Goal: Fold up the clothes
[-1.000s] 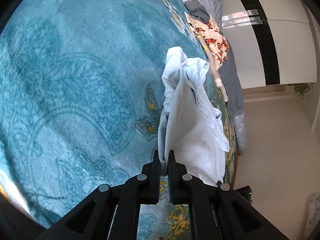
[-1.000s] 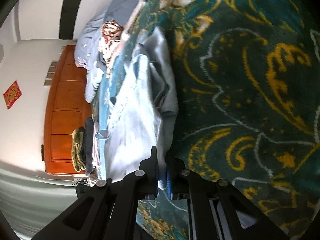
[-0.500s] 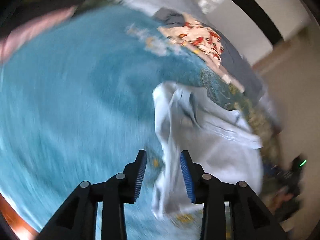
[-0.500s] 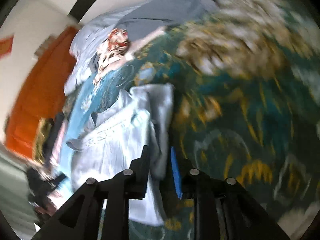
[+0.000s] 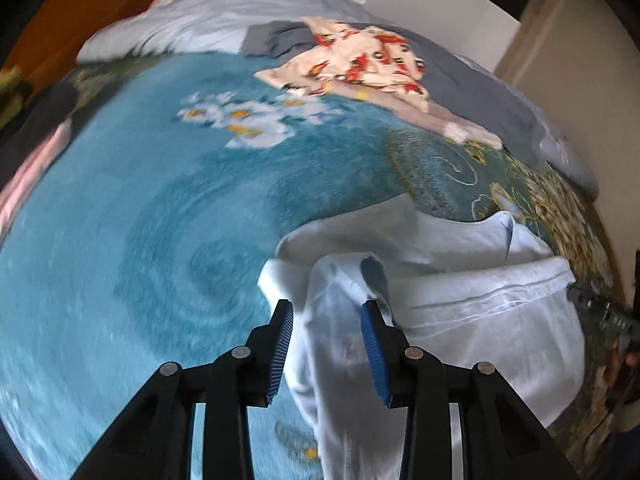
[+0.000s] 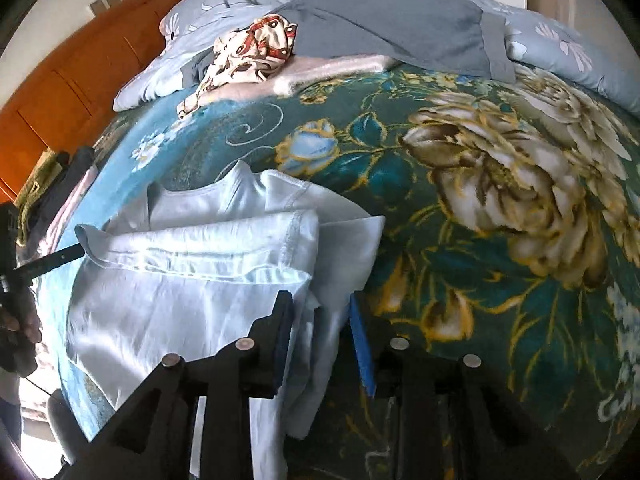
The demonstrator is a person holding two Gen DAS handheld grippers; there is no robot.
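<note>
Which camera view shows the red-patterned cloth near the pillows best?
The left wrist view: the red-patterned cloth lies spread out, its print readable. The right wrist view shows it only as a crumpled bundle, farther away, beside the grey garment.

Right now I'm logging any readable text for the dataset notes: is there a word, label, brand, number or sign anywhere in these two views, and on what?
None can be read.
The other gripper's black body at the left view's right edge carries small pale marks, too small and blurred to read.
The pale blue cotton shirt, the teal floral blanket and the red-and-cream patterned garment show no lettering.
</note>
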